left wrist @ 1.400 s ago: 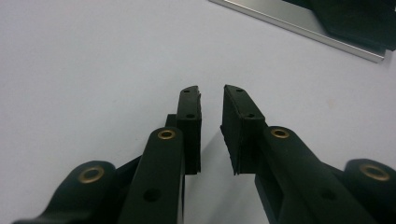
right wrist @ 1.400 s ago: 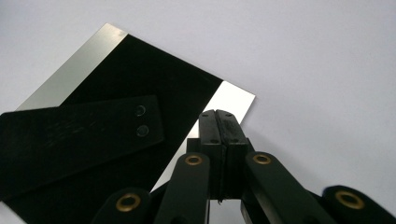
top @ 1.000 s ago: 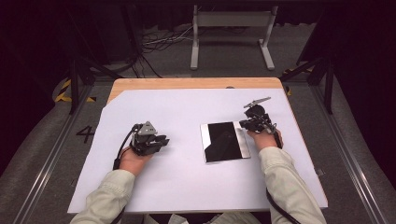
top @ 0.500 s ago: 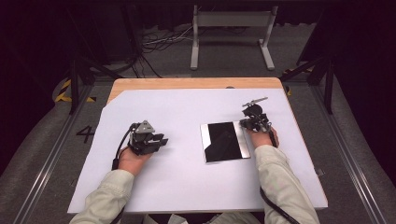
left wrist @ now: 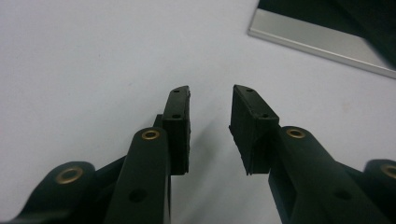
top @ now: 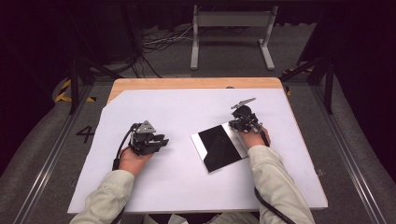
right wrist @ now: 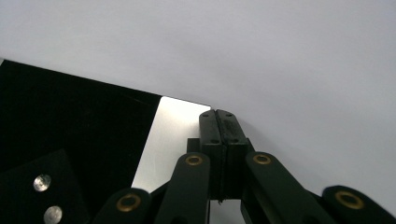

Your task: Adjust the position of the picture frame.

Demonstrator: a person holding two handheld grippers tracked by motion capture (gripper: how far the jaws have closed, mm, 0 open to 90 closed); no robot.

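Now, right gripper (top: 236, 122) jaws pressed together at mirror panel (top: 219, 147) corner, left gripper (top: 156, 141) jaws apart nr panel.

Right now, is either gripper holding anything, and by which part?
Right gripper: jaws shut at the mirror plate's silver corner; an actual grip cannot be told. Left gripper: open, nothing held.

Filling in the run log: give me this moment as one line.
left gripper: open, hovering over white table sheet | right gripper: shut, at silver edge of flat black mirror-like panel | panel: lying on sheet
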